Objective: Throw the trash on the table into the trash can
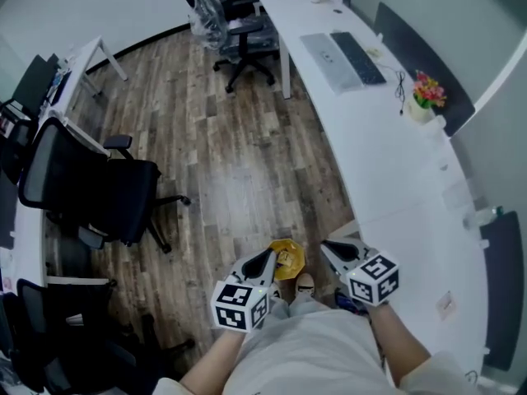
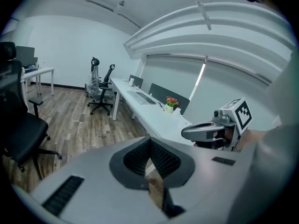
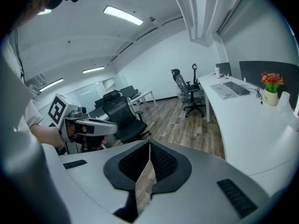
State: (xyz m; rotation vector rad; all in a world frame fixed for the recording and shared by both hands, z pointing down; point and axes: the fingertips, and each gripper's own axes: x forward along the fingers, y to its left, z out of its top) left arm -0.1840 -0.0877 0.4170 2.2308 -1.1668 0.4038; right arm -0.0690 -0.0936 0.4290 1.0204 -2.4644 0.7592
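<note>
Open floor [image 1: 239, 163] between desk [image 1: 395, 171] and chairs [image 1: 90, 188]
The wood floor lies free ahead; the long white desk walls the right, and black chairs crowd the left.

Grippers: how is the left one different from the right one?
In the head view, the left gripper points up and to the right, while the right gripper points up and to the left. The left gripper's tip is beside the yellow bin, while the right gripper is nearer the white desk. Both are shut and hold nothing.

Head view steeply downward — gripper views near-level, roomward, all sharing the white desk [image 1: 387, 171]
</note>
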